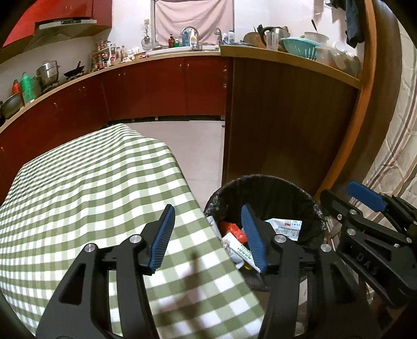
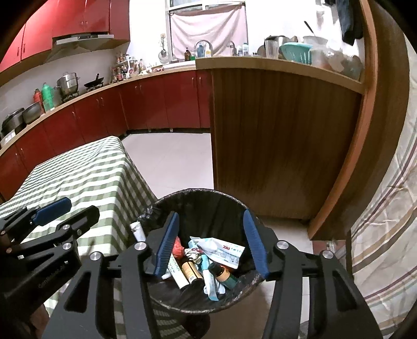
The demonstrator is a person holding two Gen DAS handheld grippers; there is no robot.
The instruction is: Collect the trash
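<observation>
Both tongs empty, left tongs (image 1: pixel 208 234) and right tongs (image 2: pixel 211 242) parted above bin (image 2: pixel 200 198), trash (image 2: pixel 221 253) inside, checked worktop (image 1: pixel 91 182) beside it

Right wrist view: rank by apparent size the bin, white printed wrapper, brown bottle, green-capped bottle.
1. bin
2. white printed wrapper
3. brown bottle and green-capped bottle: alike and partly buried, so no ranking.

Dim indoor light, brightest at the pale curtained window (image 2: pixel 208 28) on the far wall.
Fisheye bending curves the long wooden countertop (image 1: pixel 109 69) and blackens the frame corners; soft blurred shadows fall across the green-and-white checked tablecloth (image 1: pixel 86 187); glare washes out the white wall tiles (image 2: pixel 284 20) beside the window.
</observation>
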